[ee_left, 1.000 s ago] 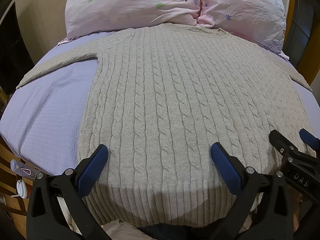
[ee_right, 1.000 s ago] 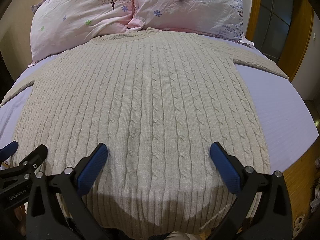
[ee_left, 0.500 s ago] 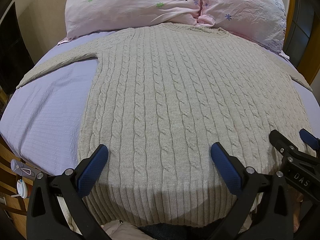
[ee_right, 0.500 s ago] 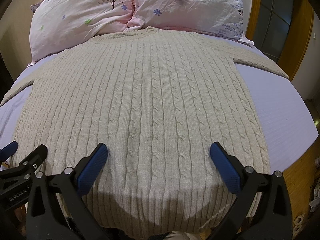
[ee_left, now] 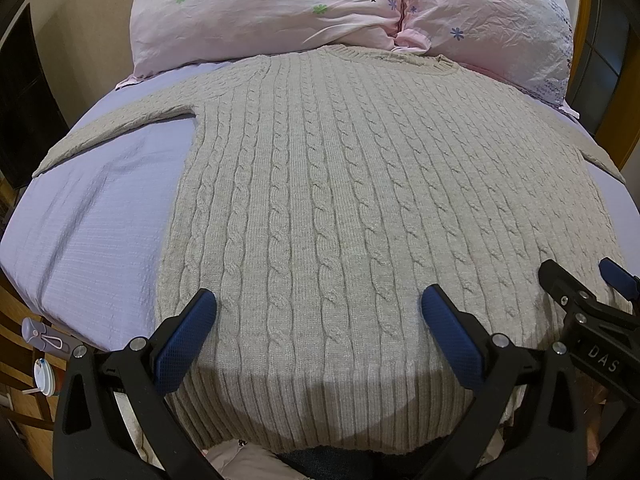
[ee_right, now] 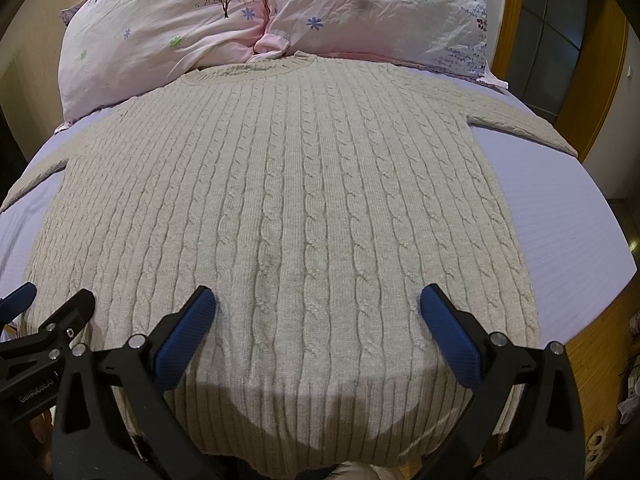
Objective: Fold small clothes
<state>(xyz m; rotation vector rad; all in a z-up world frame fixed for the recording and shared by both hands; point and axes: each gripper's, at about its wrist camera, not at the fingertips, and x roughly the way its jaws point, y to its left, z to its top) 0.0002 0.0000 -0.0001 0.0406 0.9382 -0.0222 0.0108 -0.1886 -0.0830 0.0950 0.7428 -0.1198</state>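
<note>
bed sheet (ee_left: 100, 216) | sweater (ee_left: 340, 200) hem shadowed | sleeve ends cropped

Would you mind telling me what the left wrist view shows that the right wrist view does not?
Only the left wrist view shows the small bottles beside the bed, and the left sleeve in full. Only the right wrist view shows the right sleeve in full. Both share the cable-knit sweater spread flat on the lilac sheet, the pink pillows, and open left tongs and right tongs.
</note>
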